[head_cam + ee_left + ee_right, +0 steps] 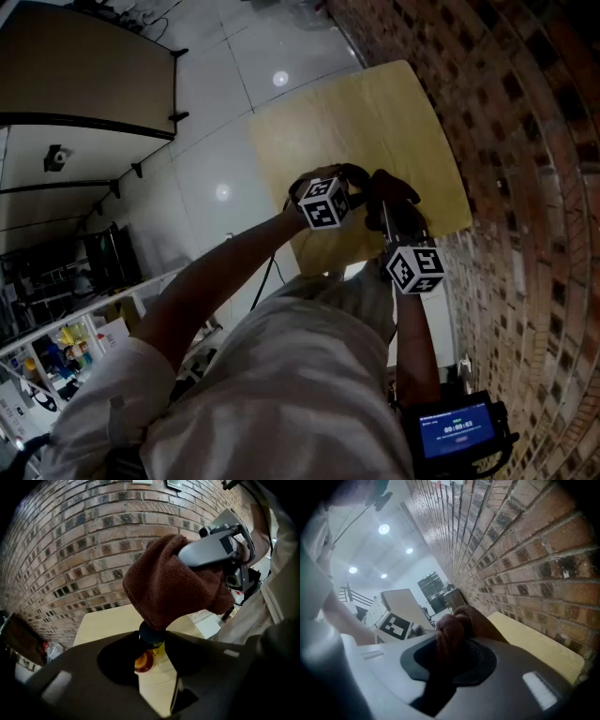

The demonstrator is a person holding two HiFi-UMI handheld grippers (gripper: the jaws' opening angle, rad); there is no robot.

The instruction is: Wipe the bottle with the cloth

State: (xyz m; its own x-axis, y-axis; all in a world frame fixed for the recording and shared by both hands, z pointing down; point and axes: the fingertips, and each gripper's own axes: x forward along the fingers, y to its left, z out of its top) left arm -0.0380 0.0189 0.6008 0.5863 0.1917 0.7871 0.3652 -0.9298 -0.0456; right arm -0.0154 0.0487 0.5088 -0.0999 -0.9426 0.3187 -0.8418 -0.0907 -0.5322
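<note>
The left gripper (152, 641) is pinching a small bottle (146, 660) with a dark cap and a yellow-orange body, its jaws pressed against the bottle's sides just under the cap. It is keeping the bottle above the near part of the light wooden table (103, 623), with the brick wall (70, 550) on the far side. The right gripper (449, 644) is clamping a bunched fold of the brown terry cloth (171, 585) and is draping it over the cap, so the cloth is touching the top of the bottle. The bottle looks small, light and rigid, and its smooth sides are probably slippery, so a firm hold high on the body near the neck seems right, leaving the lower body free for wiping. The cloth is soft and limp and is sagging round whatever it meets. Gripping a thick gathered wad of it, as here, should give a padded face to rub with.
</note>
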